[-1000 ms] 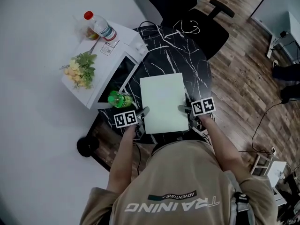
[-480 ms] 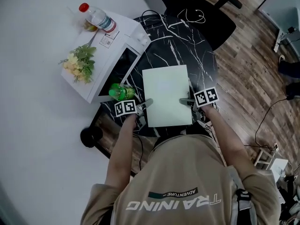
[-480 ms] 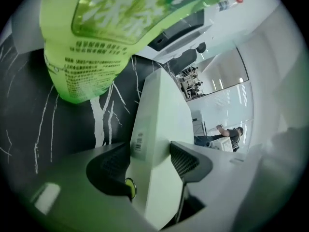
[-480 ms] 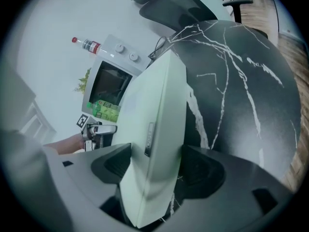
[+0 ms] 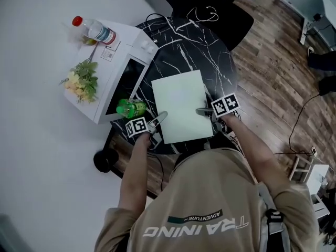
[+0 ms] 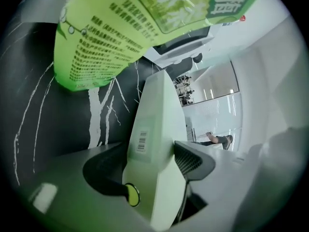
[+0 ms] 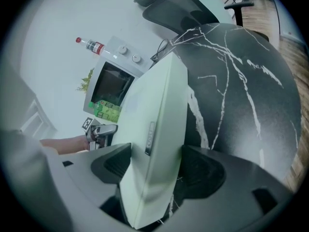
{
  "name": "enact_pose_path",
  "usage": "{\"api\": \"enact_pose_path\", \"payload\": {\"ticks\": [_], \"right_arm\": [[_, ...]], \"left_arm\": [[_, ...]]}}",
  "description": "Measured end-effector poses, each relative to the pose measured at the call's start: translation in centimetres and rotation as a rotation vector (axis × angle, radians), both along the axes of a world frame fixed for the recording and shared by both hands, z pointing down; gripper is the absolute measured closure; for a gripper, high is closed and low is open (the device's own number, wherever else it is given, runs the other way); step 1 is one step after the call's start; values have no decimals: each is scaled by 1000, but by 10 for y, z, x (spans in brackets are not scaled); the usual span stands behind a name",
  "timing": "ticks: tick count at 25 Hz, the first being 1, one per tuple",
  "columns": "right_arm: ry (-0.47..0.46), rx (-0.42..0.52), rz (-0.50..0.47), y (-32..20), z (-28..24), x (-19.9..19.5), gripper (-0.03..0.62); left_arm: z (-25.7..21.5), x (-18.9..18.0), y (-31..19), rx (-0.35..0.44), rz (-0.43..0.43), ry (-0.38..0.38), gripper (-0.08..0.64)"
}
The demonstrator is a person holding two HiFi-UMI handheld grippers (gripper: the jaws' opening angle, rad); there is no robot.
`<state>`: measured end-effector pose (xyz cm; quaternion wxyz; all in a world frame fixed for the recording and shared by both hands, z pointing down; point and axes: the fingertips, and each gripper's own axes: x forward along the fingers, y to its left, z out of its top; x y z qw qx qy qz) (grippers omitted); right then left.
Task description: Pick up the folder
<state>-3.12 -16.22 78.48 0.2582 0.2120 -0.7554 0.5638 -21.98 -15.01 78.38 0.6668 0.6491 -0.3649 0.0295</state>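
The folder, pale green and flat, lies on the round black marble table. My left gripper is at the folder's near left corner. In the left gripper view the folder's edge stands between the jaws, which are opening. My right gripper is at the folder's near right edge. Its jaws stand wide apart with the folder's spine between them. I see no pad pressing on the folder on either side.
A green bottle stands just left of the left gripper, close above it. A white microwave carries a water bottle and flowers. A black office chair is beyond the table.
The left gripper has rolled and its jaws have spread wider around the folder's corner. The right jaws have widened slightly. The folder stays on the table.
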Motion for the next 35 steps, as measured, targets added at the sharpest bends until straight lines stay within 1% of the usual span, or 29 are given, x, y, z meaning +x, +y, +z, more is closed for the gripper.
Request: {"api": "enact_pose_path", "payload": {"ticks": [3,6,11,16,20,23,26,32,35], "right_arm": [[6,4,-1,-1,-1,1,301],[9,4,-2,1,0,1,301],[-8,7,-4,0,0,1,302],[-15,2,-5,1,-1,3,302],[13,15,-46,4,-3,1,302],[17,13,-58,5,-4,-2,301],[18,25,-70,8,-7,0,302],[38,137,-102,7,-30,1,302],[49,189,-135,8,-44,3,302]], "left_arm": [[-1,2,-2,4,29,-12,267],[0,6,-3,19,47,-48,265],[-1,6,-3,27,40,-90,262],[-6,8,-1,36,38,-112,262],[-9,9,5,36,45,-125,262],[-12,6,6,69,15,-145,264],[-17,9,8,98,15,-153,264],[-45,12,7,221,36,-178,264],[-60,12,11,258,62,-207,262]]}}
